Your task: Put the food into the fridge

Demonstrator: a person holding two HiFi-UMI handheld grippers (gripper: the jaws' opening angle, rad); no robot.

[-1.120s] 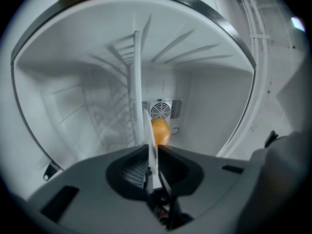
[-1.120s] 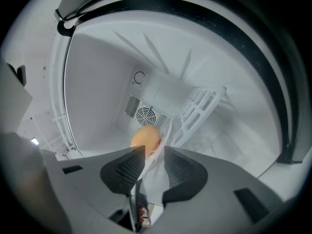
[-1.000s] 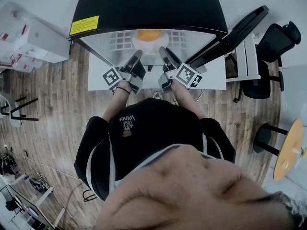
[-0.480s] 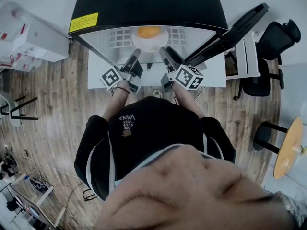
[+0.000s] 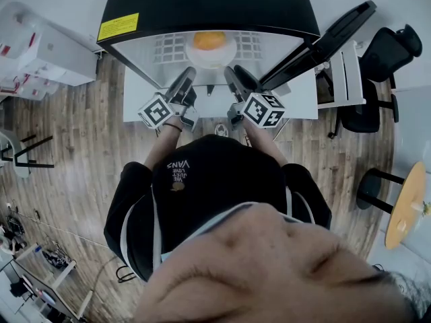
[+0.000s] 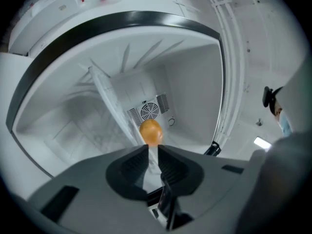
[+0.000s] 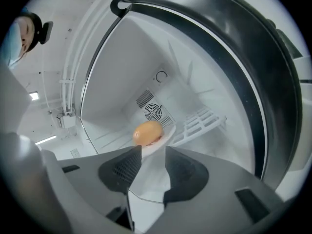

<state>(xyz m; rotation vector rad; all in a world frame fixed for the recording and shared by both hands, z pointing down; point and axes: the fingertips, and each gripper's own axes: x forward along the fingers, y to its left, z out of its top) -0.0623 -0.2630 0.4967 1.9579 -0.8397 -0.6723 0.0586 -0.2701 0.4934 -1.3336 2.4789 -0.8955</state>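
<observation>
An orange bun [image 5: 209,40] lies on a white plate [image 5: 211,60] on the shelf inside the open fridge [image 5: 209,5]. In the head view both grippers reach into the fridge mouth at the plate's near rim. My left gripper [image 5: 188,74] has its jaws nearly together with a thin white strip, seemingly the plate's rim, between them, and the bun [image 6: 150,131] sits just beyond the left gripper [image 6: 152,147]. My right gripper [image 5: 230,71] stands wide, its jaws closing a little. The plate's edge [image 7: 168,133] and the bun [image 7: 147,132] lie just past the right gripper [image 7: 153,150], untouched by its pads.
The fridge door [image 5: 323,46] hangs open to the right. A white wire rack [image 7: 200,123] and a fan grille [image 7: 155,112] are inside the fridge. A black chair [image 5: 377,79] and a round table [image 5: 407,207] stand to the right, white boxes [image 5: 40,52] to the left.
Both marker cubes have drifted slightly back toward the person. The plate with the bun stays on the fridge shelf.
</observation>
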